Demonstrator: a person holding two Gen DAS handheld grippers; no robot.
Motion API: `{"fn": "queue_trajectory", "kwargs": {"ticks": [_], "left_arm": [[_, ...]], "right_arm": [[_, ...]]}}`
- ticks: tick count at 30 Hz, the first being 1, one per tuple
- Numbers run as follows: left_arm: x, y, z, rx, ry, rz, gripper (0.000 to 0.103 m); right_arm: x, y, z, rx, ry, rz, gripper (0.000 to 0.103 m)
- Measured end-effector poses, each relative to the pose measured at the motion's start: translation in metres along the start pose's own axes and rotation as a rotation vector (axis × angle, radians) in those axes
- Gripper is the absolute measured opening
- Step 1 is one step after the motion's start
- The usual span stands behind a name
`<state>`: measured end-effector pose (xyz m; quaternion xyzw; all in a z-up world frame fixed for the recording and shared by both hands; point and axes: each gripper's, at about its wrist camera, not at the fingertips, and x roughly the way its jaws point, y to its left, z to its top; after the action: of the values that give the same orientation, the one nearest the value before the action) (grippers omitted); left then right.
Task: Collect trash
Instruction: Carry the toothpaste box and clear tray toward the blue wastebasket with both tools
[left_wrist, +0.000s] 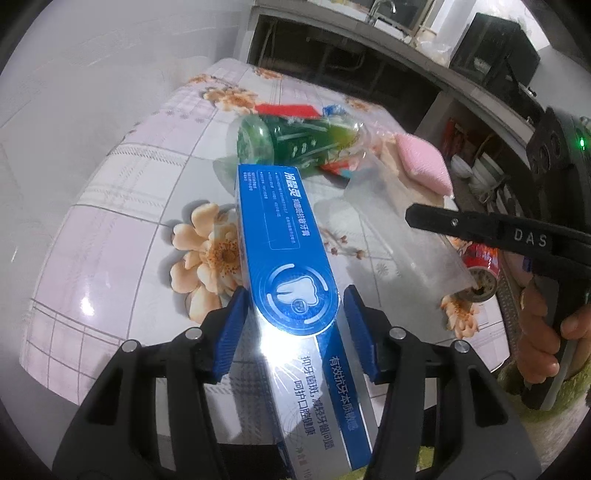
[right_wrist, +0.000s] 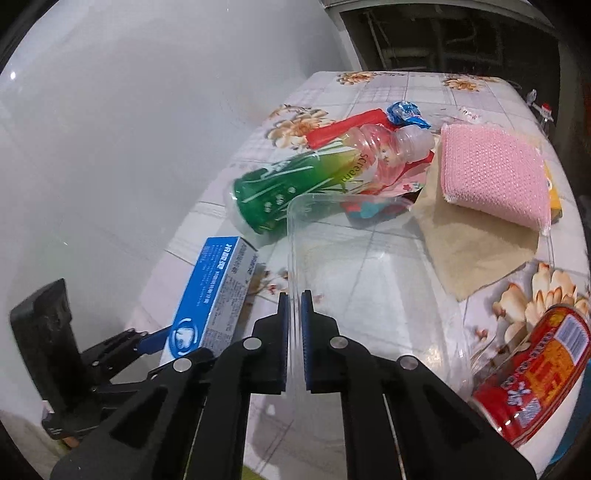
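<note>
The left tool (left_wrist: 293, 325) has its two blue pads spread on either side of the long blue-and-silver cardboard toothpaste box (left_wrist: 284, 251). The left pad sits against the box's edge, while a sliver of gap shows at the right pad, so I judge it straddling the box rather than pinching it firmly. The box's long axis runs straight along the tool's fingers, from the bottom centre of the left wrist frame up toward the middle. Its far end points at the base of the green-labelled clear plastic bottle (left_wrist: 295, 144).

The right tool (right_wrist: 294, 343) is closed on the thin wall of a clear plastic tray (right_wrist: 369, 288), which spreads over the middle of the right wrist frame above the floral plastic-covered table (right_wrist: 406, 88). From that tool the box lies to the lower left, just beside the tray's rim, so the tray looks placed to receive it.

Further out, the bottle lies on its side, its cap toward the upper right. A pink knitted sponge (right_wrist: 491, 173) and a red printed can (right_wrist: 532, 373) are on the right.
</note>
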<state>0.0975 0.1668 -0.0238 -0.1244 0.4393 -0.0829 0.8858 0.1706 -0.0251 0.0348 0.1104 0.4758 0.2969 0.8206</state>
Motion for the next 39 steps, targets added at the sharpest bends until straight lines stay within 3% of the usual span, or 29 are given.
{"fn": "queue_trajectory", "kwargs": {"ticks": [14,22,26,30,34,39], "left_arm": [[-0.042,-0.014,0.014,0.006,-0.146,-0.062,0.05],[-0.068,-0.056,0.034,0.101,-0.23,-0.135,0.05],[-0.072,-0.101,0.047,0.198,-0.25,-0.207,0.05],[-0.062,-0.151,0.055,0.287,-0.221,-0.286,0.05],[-0.04,-0.217,0.056,0.376,-0.141,-0.407,0.05],[-0.007,-0.299,0.046,0.476,-0.033,-0.495,0.05]], "right_arm": [[-0.061,0.011,-0.007,0.019,-0.142,0.11,0.004],[-0.133,0.005,-0.018,0.032,-0.32,0.086,0.004],[-0.178,-0.012,-0.033,0.069,-0.427,0.039,0.004],[-0.216,-0.04,-0.054,0.134,-0.514,-0.012,0.004],[-0.254,-0.083,-0.088,0.241,-0.585,-0.099,0.004],[-0.289,-0.146,-0.137,0.411,-0.632,-0.22,0.004]]}}
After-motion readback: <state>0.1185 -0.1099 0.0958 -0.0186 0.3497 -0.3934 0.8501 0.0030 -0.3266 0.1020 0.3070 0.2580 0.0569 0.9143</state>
